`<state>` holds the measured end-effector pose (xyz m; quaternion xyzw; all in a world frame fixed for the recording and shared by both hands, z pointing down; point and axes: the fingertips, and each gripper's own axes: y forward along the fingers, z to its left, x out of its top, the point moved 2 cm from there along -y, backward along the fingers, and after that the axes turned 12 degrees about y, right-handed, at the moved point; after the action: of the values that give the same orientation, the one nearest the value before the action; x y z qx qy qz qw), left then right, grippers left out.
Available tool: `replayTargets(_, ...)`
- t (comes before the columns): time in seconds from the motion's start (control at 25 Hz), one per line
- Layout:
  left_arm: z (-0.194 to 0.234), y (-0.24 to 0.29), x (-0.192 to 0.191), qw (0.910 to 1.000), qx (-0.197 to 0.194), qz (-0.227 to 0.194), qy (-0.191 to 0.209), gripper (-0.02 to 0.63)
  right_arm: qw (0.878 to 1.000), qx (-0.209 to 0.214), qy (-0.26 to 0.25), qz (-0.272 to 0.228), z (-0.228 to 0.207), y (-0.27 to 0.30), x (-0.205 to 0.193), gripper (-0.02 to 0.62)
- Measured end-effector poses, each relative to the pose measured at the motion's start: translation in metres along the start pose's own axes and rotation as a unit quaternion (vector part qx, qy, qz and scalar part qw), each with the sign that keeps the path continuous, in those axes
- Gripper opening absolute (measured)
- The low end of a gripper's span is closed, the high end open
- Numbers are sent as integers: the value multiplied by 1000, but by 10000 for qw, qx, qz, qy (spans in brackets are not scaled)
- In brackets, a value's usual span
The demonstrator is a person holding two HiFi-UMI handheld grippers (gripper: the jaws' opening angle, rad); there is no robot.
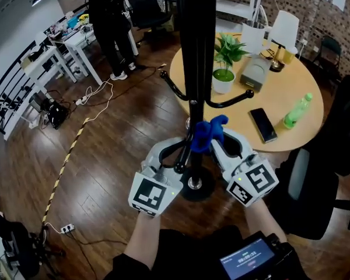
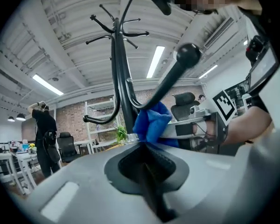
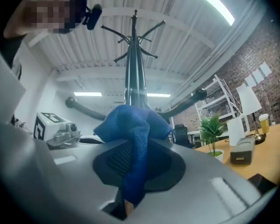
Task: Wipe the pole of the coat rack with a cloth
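The black coat rack pole (image 1: 197, 51) rises from its round base (image 1: 193, 185) in the middle of the head view. My left gripper (image 1: 176, 154) is shut on one of the rack's lower curved hook arms (image 2: 170, 80), which runs down between its jaws. Just right of it, my right gripper (image 1: 217, 140) is shut on a bunched blue cloth (image 1: 207, 132). The cloth (image 3: 130, 125) lies against the pole (image 3: 133, 73) a little below the lower hooks. In the left gripper view the cloth (image 2: 151, 122) shows right beside the pole (image 2: 119, 78).
A round wooden table (image 1: 291, 80) stands right behind the rack, with a potted plant (image 1: 224, 57), a phone (image 1: 262, 124), a green bottle (image 1: 296, 111) and a lamp (image 1: 283, 31). A black office chair (image 1: 321, 197) is at right. A person (image 1: 111, 22) stands far left; cables (image 1: 93, 95) cross the floor.
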<state>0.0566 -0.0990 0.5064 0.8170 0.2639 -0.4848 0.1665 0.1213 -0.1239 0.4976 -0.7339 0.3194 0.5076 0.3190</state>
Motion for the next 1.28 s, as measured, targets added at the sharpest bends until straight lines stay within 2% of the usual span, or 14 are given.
replayTargets(0.08,-15,6,-14,9996,72,-153,226,3,9994,127,-327,-39,-2,-7,-28,52)
replayTargets(0.12,-22,9,-24,9994,159,-221,210,3,9989,160,-435,-44,-6,-9,-46,52)
replayTargets(0.2,-36,13,-50,9989,321,-337,108,3,9990,155,-388,-170,-24,-12,-84,52)
replayTargets(0.32,-64,17,-101,9981,378,-373,322,3,9991,146,-206,-350,-50,-22,-145,52)
replayTargets(0.44,-95,18,-151,9974,398,-288,527,3,9990,189,-294,-273,-64,-32,-200,52)
replayTargets(0.56,-120,27,-201,9978,398,-212,493,3,9992,133,-369,-107,-84,-36,-251,52)
replayTargets(0.72,-153,28,-275,9985,400,120,351,3,9992,28,-310,246,-104,-45,-329,52)
replayTargets(0.88,-190,31,-349,9986,272,441,63,3,9968,-189,88,778,-129,-56,-413,52)
replayTargets(1.04,-224,40,-404,9984,51,546,-106,3,9897,-469,472,1271,-155,-66,-487,52)
replayTargets(1.28,-266,41,-484,9911,-352,1221,-395,3,9759,-755,602,1957,-178,-76,-575,52)
